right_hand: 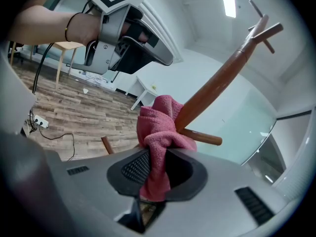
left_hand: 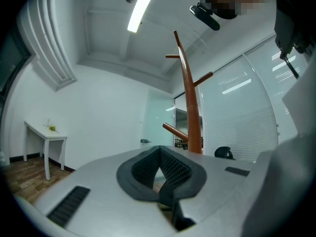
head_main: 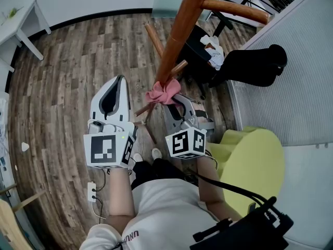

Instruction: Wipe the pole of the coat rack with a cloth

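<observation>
The coat rack's brown wooden pole (head_main: 179, 33) rises through the head view and also shows as a pole (right_hand: 217, 83) in the right gripper view and a pole (left_hand: 191, 107) in the left gripper view. A pink cloth (head_main: 162, 94) is pressed against its lower part. My right gripper (head_main: 174, 102) is shut on the cloth (right_hand: 158, 132), which bunches round the pole just above a side peg (right_hand: 200, 138). My left gripper (head_main: 120, 85) is shut with nothing in it, to the left of the pole and apart from it.
Black office chair (head_main: 250, 64) with white items on it stands behind the rack. A yellow-green seat (head_main: 250, 160) is at the right by a ribbed partition (head_main: 291, 61). A white table (head_main: 21, 22) stands far left. A power strip (head_main: 91, 191) and cable lie on the wood floor.
</observation>
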Available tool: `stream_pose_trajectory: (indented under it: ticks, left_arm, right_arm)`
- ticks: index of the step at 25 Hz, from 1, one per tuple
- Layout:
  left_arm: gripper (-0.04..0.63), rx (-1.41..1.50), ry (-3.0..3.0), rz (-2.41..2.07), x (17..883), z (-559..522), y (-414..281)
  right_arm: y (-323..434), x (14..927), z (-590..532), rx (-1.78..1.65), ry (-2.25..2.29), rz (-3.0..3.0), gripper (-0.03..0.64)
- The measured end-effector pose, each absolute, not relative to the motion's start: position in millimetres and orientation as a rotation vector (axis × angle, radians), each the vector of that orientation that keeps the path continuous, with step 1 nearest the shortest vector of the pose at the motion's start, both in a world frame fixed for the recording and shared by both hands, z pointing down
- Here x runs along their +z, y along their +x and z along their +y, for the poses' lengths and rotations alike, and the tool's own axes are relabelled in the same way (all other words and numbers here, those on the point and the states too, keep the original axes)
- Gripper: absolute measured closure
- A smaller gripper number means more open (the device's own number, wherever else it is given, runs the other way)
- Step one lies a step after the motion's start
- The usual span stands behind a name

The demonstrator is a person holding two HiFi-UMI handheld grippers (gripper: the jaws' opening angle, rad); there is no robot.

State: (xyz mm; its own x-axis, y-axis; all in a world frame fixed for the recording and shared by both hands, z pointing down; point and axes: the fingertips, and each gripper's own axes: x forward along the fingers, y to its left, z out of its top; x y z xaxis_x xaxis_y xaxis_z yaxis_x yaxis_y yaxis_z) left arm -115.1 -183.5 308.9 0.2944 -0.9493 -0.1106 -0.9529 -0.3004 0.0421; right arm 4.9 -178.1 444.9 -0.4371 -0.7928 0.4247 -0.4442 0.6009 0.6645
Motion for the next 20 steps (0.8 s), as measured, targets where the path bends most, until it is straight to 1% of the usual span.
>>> stream_pose_trajectory:
  ticks: [20]
  left_arm:
    - [0.585,0.173,-2.518,1.831,314.5,-182.9,-106.9]
  right_arm:
    - [18.7,442.6,-170.2,-0.503,0.949,-2.151,0.538]
